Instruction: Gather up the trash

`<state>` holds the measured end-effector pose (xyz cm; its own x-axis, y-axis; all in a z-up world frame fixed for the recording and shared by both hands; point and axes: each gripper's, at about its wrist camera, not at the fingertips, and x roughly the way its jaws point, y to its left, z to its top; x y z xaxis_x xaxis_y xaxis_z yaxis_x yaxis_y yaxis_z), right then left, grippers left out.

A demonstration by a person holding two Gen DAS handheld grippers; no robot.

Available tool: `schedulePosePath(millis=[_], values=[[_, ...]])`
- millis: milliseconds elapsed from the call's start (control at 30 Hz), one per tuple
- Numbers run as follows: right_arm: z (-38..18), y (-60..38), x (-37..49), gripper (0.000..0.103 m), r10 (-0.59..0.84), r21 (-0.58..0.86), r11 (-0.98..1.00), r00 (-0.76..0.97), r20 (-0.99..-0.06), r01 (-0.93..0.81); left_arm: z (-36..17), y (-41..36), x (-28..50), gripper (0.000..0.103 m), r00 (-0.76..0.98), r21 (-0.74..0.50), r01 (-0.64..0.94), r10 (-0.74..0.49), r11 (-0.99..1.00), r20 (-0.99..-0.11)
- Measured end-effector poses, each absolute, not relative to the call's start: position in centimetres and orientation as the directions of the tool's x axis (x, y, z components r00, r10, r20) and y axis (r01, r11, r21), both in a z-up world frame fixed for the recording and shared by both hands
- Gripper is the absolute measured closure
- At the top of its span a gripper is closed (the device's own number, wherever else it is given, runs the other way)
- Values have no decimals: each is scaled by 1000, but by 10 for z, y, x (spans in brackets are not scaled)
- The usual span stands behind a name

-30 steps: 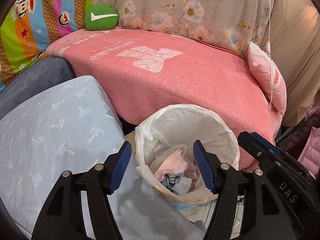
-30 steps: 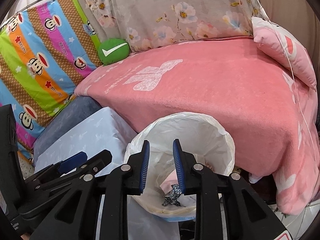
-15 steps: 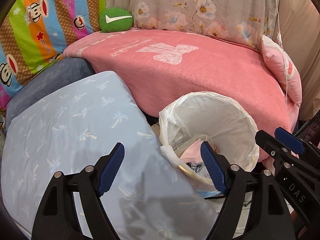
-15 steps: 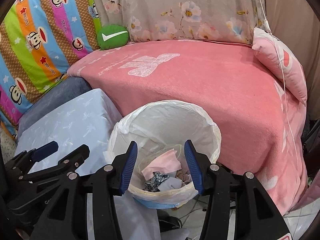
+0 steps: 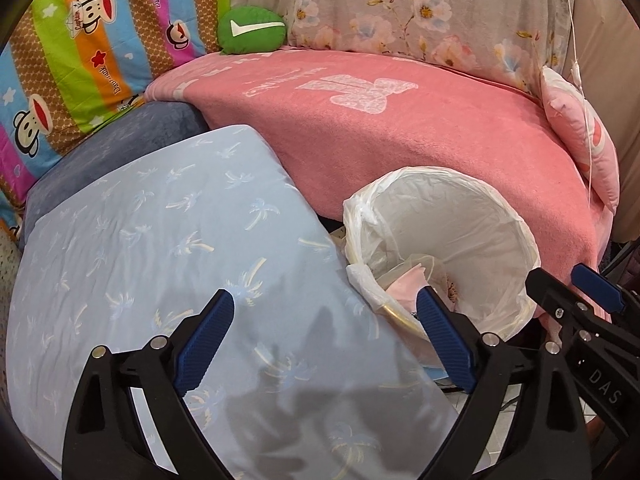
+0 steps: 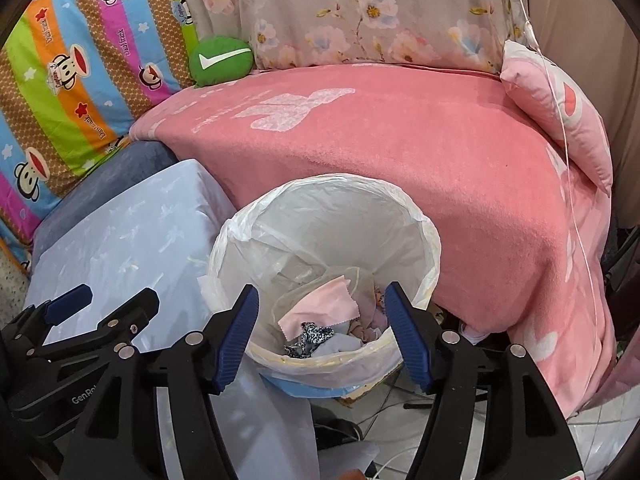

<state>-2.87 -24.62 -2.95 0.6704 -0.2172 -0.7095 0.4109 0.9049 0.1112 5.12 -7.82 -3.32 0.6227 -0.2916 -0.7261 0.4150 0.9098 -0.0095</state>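
Beside pink-blanketed bed (image 6: 420,152): lined bin (image 6: 426,240) on floor, scraps (image 6: 320,312) inside, placed within easy reach. Right tongs (image 6: 321,338) spread, empty, above bin; left tongs (image 5: 325,340) spread, empty, over blue pillow (image 5: 160,232).

Both tools (image 5: 324,338) (image 6: 322,338) wide apart, empty

Bed, pink blanket (image 6: 400,152) on top.
Green cushion (image 6: 221,60) at back edge, pink pillow (image 6: 560,108) at right end; light blue pillow (image 5: 160,260) over grey cushion (image 5: 132,136) beside; tiled floor (image 6: 400,432) below.
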Motion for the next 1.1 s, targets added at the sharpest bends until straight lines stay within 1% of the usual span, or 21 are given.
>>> schedulePosePath(millis=[33, 100, 200, 700, 767, 800, 1100], values=[[-30, -246, -28, 30, -217, 110, 906, 670, -710, 410, -34, -78, 51, 13, 624, -8, 412, -288, 911, -727], [-31, -245, -28, 27, -220, 105, 906, 667, -711, 410, -35, -78, 51, 13, 624, -4, 408, -282, 913, -728], [-34, -246, -28, 19, -222, 103, 905, 664, -714, 413, -36, -78, 49, 13, 630, 7, 405, -274, 914, -726], [-37, -248, -35, 15, -251, 76, 899, 649, -718, 431, -41, -75, 49, 13, 631, 21, 392, -253, 920, -733], [-36, -249, -37, 11, -255, 73, 898, 649, -717, 434, -41, -75, 48, 13, 632, 20, 389, -251, 921, -734], [-36, -250, -38, 5, -254, 75, 898, 650, -716, 434, -41, -74, 47, 12, 633, 22, 388, -248, 922, -733], [-33, -249, -42, 5, -274, 46, 900, 644, -714, 434, -40, -75, 45, 12, 639, 33, 383, -239, 923, -731]])
